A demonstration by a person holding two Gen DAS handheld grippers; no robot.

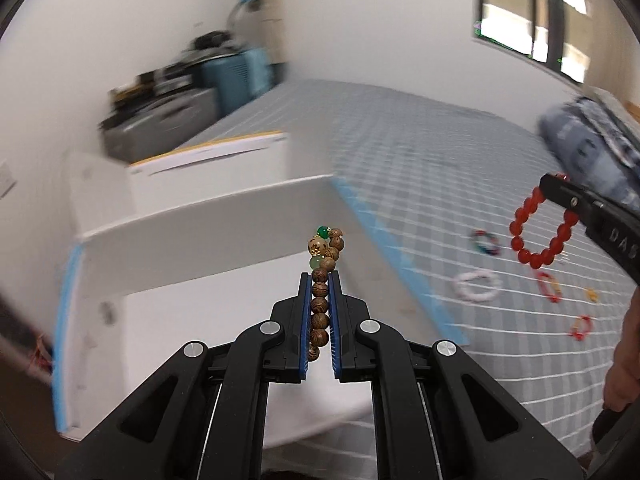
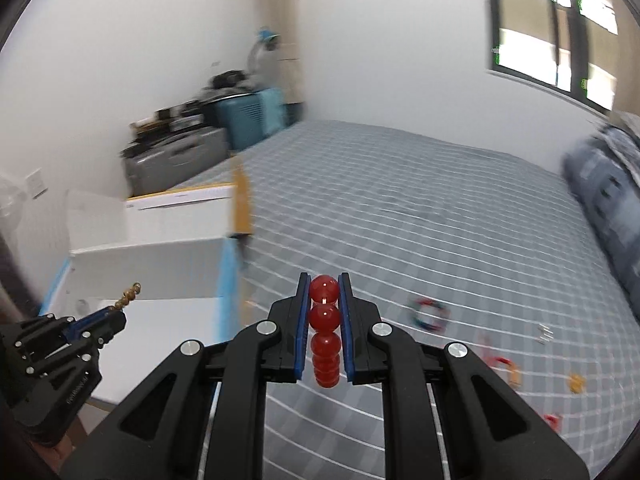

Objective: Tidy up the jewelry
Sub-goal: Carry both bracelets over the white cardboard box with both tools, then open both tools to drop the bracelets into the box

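Note:
My left gripper (image 1: 320, 280) is shut on a brown wooden bead bracelet (image 1: 325, 264) with green beads at its top, held over the open white box (image 1: 208, 216). My right gripper (image 2: 324, 280) is shut on a red bead bracelet (image 2: 325, 320), held above the checked bedspread. In the left wrist view the right gripper (image 1: 546, 188) shows at the right with the red bracelet (image 1: 540, 232) hanging from it. In the right wrist view the left gripper (image 2: 116, 312) shows at the lower left with the brown beads (image 2: 129, 295) sticking out.
Loose jewelry lies on the grey checked bed (image 1: 400, 140): a multicolour bracelet (image 1: 486, 242), a white bracelet (image 1: 476, 285), small red pieces (image 1: 549, 286) and an orange piece (image 2: 576, 382). A folded blue blanket (image 1: 592, 148) lies at right. Suitcases (image 2: 176, 156) stand by the far wall.

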